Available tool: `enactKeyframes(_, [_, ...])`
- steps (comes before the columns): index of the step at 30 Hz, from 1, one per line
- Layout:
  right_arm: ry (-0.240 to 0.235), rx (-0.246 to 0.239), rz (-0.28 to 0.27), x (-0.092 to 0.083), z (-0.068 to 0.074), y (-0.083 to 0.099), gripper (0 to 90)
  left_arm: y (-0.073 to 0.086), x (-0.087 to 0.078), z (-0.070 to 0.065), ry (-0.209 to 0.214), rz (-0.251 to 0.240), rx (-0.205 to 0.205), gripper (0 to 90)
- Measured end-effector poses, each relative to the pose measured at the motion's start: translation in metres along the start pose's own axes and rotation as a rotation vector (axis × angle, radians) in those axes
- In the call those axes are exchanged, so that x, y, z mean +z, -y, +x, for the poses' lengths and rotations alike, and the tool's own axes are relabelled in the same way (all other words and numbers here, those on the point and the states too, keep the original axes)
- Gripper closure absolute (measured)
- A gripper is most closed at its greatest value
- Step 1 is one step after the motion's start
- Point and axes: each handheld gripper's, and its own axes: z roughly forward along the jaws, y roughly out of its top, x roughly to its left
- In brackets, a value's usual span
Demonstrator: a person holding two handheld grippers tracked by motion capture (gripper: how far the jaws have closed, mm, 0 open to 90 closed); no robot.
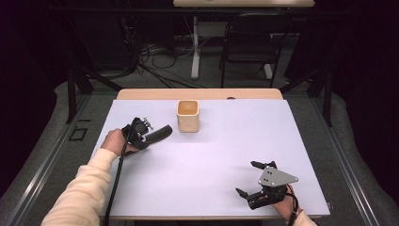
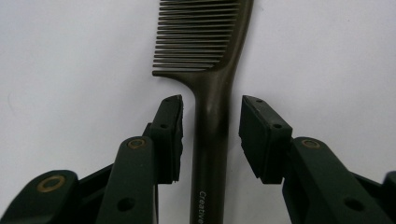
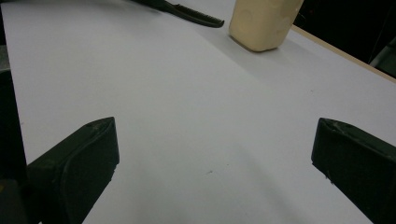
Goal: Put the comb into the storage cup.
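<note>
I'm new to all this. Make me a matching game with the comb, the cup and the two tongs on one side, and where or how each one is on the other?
Things:
1. comb
2. cup
3. left tongs
4. right tongs

Descriptions:
A. wide open over bare table near the front right corner
B. lying flat, dark brown, handle between two pads
C. standing upright near the far edge, light tan
D. either side of a handle, pads not pressing it

Pairs: 1-B, 2-C, 3-D, 4-A

One comb [image 2: 212, 70], one wooden cup [image 1: 187, 116], two hand-held grippers — left [image 1: 149, 134] and right [image 1: 249, 178] — on one desk [image 1: 221, 150]; one chair [image 1: 249, 44] behind.
</note>
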Motion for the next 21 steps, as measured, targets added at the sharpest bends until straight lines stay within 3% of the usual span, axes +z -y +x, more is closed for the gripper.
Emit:
enactKeyframes(4, [-0.002, -0.002, 0.0, 0.0, 0.0, 0.0, 0.2, -0.003, 0.005, 0.0, 0.016, 0.039, 0.018, 63.4])
enactKeyframes(12, [-0.006, 0.0, 0.005, 0.001, 0.0, 0.0, 0.2, -0.008, 0.006, 0.002, 0.034, 0.07, 0.055, 68.4])
enactKeyframes(21, [-0.008, 0.001, 0.01, 0.001, 0.001, 0.0, 0.2, -0.014, 0.006, 0.0, 0.028, 0.112, 0.059, 71.9])
